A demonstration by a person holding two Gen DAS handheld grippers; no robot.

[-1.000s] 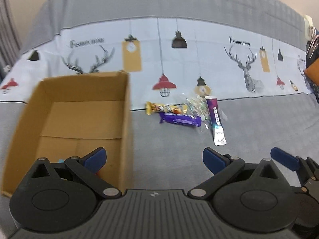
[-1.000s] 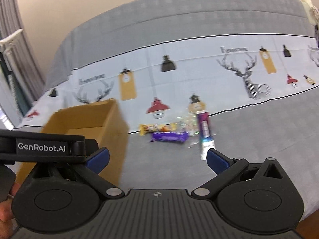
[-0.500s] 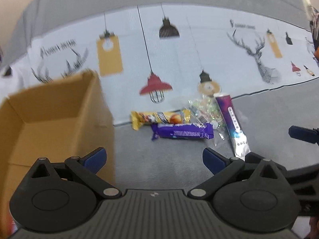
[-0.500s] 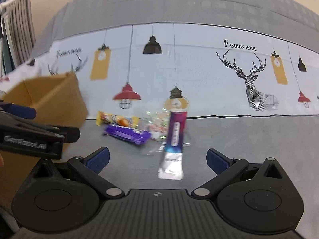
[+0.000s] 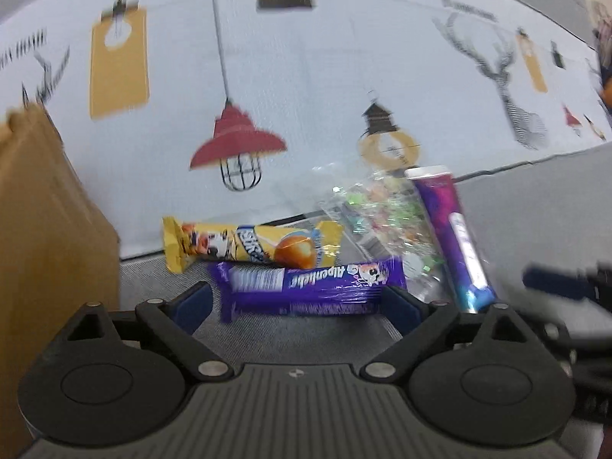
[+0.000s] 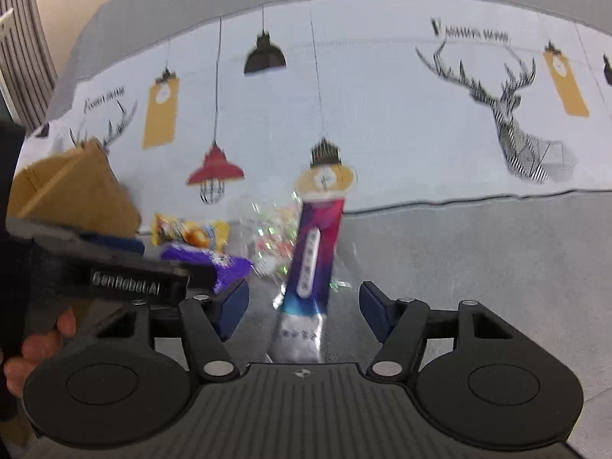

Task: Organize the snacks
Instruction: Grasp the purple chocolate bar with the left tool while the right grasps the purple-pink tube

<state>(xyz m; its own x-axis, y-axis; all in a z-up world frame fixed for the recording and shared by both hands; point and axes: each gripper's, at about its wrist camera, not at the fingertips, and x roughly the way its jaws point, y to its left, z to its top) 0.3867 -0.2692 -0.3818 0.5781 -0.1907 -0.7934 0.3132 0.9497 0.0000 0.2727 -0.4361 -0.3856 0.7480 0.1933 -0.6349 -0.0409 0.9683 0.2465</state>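
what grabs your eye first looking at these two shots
A purple foil-wrapped candy bar lies between the left gripper's open fingers, a yellow wrapped snack bar just behind it. The right gripper, jaws closing, straddles a long purple-and-silver tube-shaped packet. A brown cardboard box stands at left.

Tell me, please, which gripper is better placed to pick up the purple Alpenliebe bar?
Left. The left gripper is open with the purple Alpenliebe bar between its fingertips, while the right gripper straddles the purple tube, its jaws closing.

"Alpenliebe" on purple bar [image 5: 310, 290]
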